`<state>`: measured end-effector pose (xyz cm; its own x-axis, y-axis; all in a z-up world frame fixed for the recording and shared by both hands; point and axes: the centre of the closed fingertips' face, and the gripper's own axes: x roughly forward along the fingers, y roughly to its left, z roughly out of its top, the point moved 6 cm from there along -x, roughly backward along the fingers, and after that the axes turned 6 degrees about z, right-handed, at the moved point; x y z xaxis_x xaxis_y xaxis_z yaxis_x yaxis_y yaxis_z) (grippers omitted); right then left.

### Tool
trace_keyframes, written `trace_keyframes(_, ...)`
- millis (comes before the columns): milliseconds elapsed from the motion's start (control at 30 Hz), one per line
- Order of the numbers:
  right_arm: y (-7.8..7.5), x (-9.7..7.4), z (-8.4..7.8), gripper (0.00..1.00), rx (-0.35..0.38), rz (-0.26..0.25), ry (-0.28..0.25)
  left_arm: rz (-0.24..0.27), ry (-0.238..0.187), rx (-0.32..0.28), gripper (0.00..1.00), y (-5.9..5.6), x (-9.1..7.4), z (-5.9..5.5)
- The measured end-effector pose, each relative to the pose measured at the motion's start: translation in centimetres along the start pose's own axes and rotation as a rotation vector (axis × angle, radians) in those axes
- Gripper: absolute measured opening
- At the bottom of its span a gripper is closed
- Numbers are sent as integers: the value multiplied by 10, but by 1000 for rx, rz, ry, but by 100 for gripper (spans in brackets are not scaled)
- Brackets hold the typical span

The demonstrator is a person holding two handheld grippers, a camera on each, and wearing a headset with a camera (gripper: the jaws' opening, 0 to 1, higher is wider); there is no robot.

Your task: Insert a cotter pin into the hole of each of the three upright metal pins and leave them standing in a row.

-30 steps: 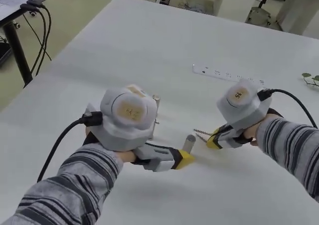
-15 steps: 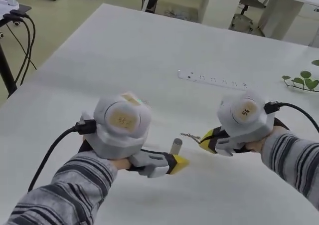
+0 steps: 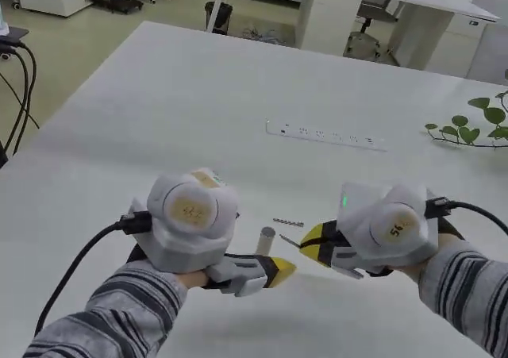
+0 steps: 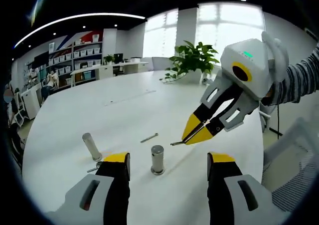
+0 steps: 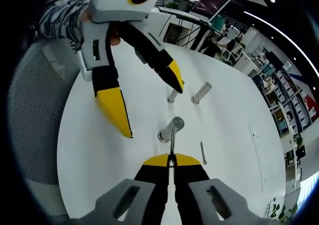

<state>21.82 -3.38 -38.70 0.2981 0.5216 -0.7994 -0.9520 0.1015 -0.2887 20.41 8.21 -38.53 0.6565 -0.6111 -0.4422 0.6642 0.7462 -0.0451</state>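
A short upright metal pin point(image 4: 157, 159) stands on the white table between the wide-apart jaws of my open left gripper point(image 4: 168, 158). The same pin point(image 3: 265, 241) shows in the head view, just beyond the left gripper point(image 3: 278, 264). My right gripper point(image 5: 171, 160) is shut on a thin cotter pin point(image 5: 172, 140) whose tip points at the pin's point(image 5: 171, 128) top, very close to it. From the left gripper view, the right gripper point(image 4: 185, 137) comes in from the right. Two more pins point(image 5: 201, 93) point(image 5: 173, 95) stand farther off. A loose cotter pin point(image 3: 288, 222) lies on the table.
A white power strip point(image 3: 325, 135) lies across the table beyond the work. Green plant leaves point(image 3: 468, 128) reach in at the far right edge. Office desks and chairs stand past the table.
The head camera has tilted, shifting the whole picture. My right gripper has sunk lower and rolled over, its cotter pin still aimed at the pin. The left gripper stays around the pin.
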Motion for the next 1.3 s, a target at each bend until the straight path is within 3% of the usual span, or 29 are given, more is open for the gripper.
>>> trace_keyframes(333, 12, -7, 11, 0, -70, -29, -25, -46, -29, -54, 28, -6, -1, 1)
trace_keyframes(700, 18, -12, 18, 0, -110, -46, -66, -124, -59, -195, 17, -10, 0, 1)
trace_keyframes(967, 20, -14, 20, 0, -91, -48, -97, -158, -75, -292, 4, -11, 0, 1)
trace_keyframes(1300, 20, -15, 19, 0, -82, -52, -112, -183, -80, -329, 1, -15, -1, 2)
